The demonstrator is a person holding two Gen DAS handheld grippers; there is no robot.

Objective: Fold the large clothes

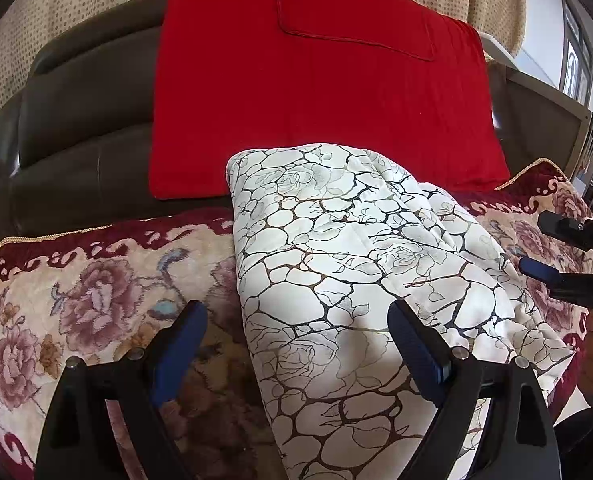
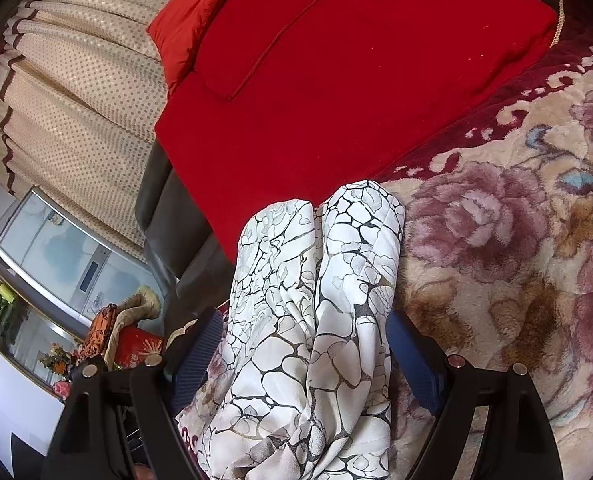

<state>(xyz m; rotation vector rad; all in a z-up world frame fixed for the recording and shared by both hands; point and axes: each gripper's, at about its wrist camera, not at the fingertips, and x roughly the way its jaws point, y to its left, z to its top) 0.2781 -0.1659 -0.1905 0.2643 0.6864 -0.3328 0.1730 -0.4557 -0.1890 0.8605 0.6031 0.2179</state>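
the white quilted garment with black crackle print (image 1: 348, 264) lies already folded into a bundle on the floral plush sofa cover (image 1: 76, 312), perhaps needing 1 more fold. left gripper (image 1: 296, 344) and right gripper (image 2: 302, 350) straddle it, jaws open.

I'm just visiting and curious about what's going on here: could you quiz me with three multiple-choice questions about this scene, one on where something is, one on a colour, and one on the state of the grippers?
1. Where does the white patterned garment lie?
A. On the floral blanket
B. On the floor
C. On a hanger

2. What colour is the cloth over the dark sofa back?
A. Green
B. Red
C. Yellow

3. How does the left gripper stand?
A. Shut on the garment
B. Shut on nothing
C. Open

Key:
1 A, the garment rests folded on the flowered blanket.
2 B, the cloth is plain red.
3 C, its blue pads stand wide apart above the garment.
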